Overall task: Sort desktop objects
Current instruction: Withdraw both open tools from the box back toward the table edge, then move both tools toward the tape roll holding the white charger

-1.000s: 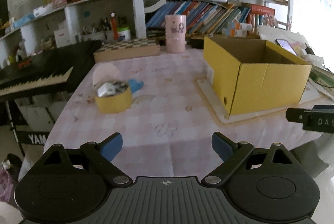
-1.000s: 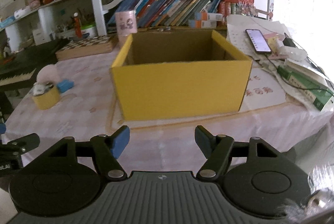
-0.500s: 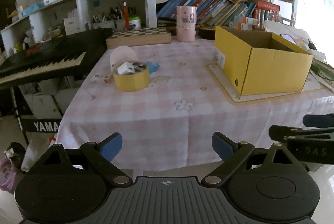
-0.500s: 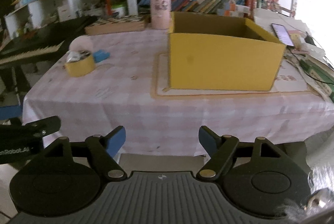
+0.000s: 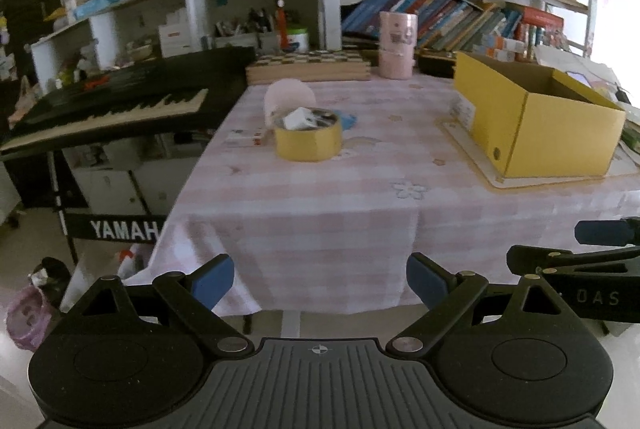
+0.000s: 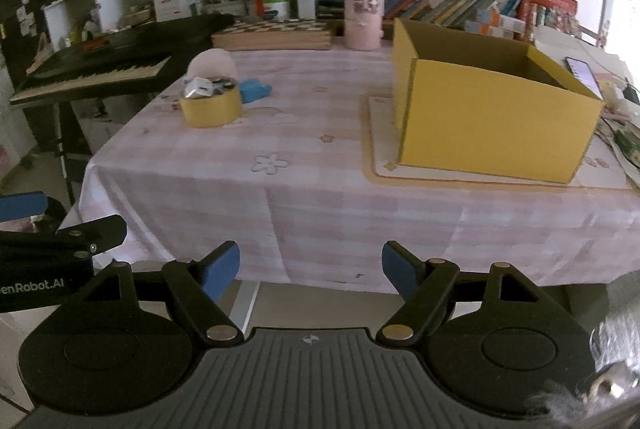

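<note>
Both grippers are held off the near edge of the table, in front of the hanging pink checked tablecloth (image 5: 320, 189), and nothing is touched by them. The left gripper (image 5: 320, 279) is seen with its blue pads wide apart and empty. The right gripper (image 6: 311, 267) is also spread, a little less wide, and nothing lies between its jaws.

The things to be sorted are gathered on the far left part of the table. A yellow tape roll (image 5: 308, 141) lies flat with its hole upward, and small objects, one of them a white box, are piled in its hole. A blue item (image 6: 256, 91) lies just beside the roll, and a round pink thing (image 5: 289, 95) stands behind it, touching or nearly so. The open yellow cardboard box (image 6: 492, 117) stands on a flat board on the right part of the table, well apart from the roll.

From the left gripper the roll lies almost straight ahead, slightly to the left. From the right gripper it lies far to the left, while the box is ahead and to the right. It is therefore judged that the left hand is the nearer one for picking from the pile.
</note>
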Available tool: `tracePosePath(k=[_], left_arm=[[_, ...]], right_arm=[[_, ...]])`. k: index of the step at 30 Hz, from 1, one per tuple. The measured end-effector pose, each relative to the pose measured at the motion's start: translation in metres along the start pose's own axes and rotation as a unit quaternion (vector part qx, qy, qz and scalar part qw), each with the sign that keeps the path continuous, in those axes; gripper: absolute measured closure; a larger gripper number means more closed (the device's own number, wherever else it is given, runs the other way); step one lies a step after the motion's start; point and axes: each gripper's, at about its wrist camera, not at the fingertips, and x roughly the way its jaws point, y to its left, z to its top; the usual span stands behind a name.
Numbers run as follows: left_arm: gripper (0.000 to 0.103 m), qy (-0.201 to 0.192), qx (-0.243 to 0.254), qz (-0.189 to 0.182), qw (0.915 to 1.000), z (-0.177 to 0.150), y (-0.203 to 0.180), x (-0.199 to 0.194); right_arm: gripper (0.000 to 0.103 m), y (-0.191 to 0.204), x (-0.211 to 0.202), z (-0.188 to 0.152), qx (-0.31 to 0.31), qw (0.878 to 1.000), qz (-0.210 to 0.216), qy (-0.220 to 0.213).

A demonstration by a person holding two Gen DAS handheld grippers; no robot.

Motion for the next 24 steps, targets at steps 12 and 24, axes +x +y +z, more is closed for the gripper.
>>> tracePosePath(k=[12, 24], left_arm=[[0.008, -0.003, -0.015, 0.022, 0.9996, 0.000, 0.025, 0.000], [0.008, 0.004, -0.033, 0.041, 0.9986, 0.005, 0.038, 0.015]], right_arm=[[0.025, 0.030, 0.014, 0.013, -0.027, 0.999, 0.028, 0.001], [0.025, 0.042, 0.037, 0.024, -0.047, 0.998, 0.052, 0.007]])
